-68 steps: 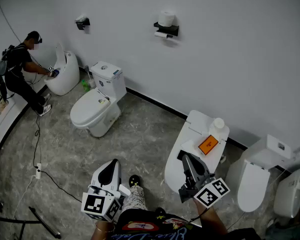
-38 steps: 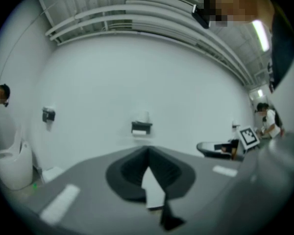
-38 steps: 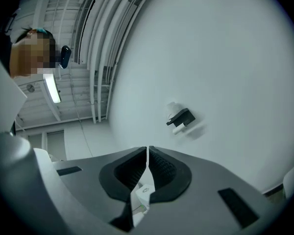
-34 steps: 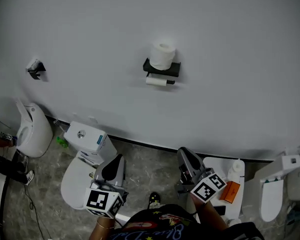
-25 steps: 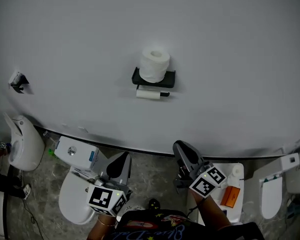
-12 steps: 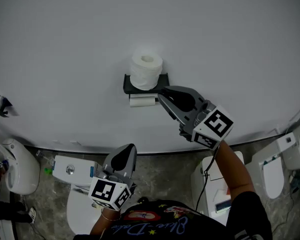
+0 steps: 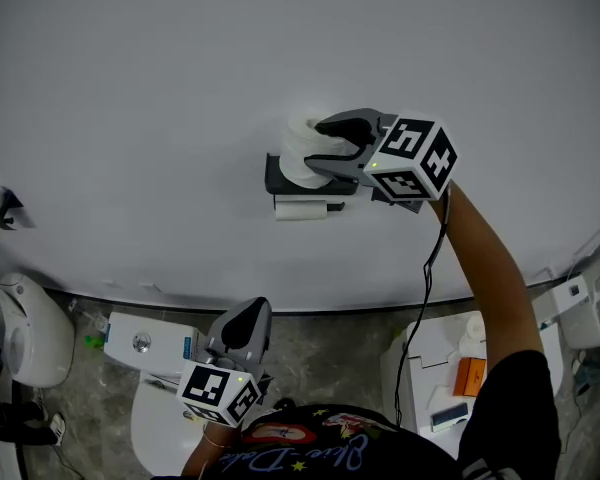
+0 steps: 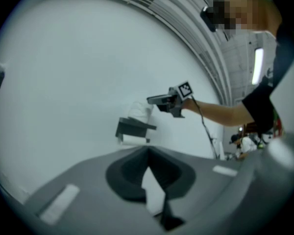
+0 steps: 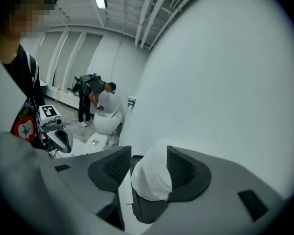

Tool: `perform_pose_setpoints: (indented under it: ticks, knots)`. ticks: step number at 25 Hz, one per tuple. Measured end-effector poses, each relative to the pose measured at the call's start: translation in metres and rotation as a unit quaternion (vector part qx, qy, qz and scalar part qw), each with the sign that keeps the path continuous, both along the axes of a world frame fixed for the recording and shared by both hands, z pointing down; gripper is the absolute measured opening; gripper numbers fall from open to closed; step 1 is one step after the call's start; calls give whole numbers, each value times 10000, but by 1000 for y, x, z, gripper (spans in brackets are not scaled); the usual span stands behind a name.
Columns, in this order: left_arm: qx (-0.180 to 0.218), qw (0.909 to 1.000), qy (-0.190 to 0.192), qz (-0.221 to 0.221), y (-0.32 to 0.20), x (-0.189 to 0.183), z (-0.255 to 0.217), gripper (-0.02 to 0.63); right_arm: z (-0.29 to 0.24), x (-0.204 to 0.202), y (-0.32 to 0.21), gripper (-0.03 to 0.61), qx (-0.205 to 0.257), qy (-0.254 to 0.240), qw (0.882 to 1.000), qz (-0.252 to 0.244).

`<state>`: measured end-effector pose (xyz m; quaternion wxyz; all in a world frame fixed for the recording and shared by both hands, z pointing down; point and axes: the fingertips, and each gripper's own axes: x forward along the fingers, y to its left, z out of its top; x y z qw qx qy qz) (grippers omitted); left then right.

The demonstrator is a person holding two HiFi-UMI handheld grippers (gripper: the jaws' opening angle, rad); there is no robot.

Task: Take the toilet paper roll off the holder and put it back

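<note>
1. Here, low at the left, the left gripper [image 7: 246, 318] hangs apart from the work. Its grey fingers are closed together with nothing between them.
2. On the wall, the black metal holder [image 7: 277, 180] carries the soft white toilet paper roll [image 7: 300, 153] upright on its top shelf. A second white roll [image 7: 300, 209] hangs under it.
3. The right gripper [image 7: 332, 146] has its fingers opening, with the upright roll between them, not squeezed.
4. I judge the roll to be light and easy to crush, so hold it gently across the middle of its sides.
</note>
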<state>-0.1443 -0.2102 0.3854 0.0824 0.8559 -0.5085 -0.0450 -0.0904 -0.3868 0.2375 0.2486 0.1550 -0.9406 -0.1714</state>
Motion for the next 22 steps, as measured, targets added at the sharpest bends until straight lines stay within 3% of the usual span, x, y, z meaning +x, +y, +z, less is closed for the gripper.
perform_pose_setpoints:
  ticks: [3,9,14,22]
  knots:
    - [-103,9995,267,-160,2,-14,5,-2,4,-6,-8,213,-251,484,9985,5]
    - [-106,9983,441,-354,8,-36,4,-2,15,-10,-18,218,-457,1138,9924,-12]
    - [-163,9978,575,-298,12,-39,8,-2,22,-14,-28,216,-213,1268,9915,207]
    - [-216,9978,600,-163,17,-32,11,-2,24,-15,-30,216,-317,1474,9876,436]
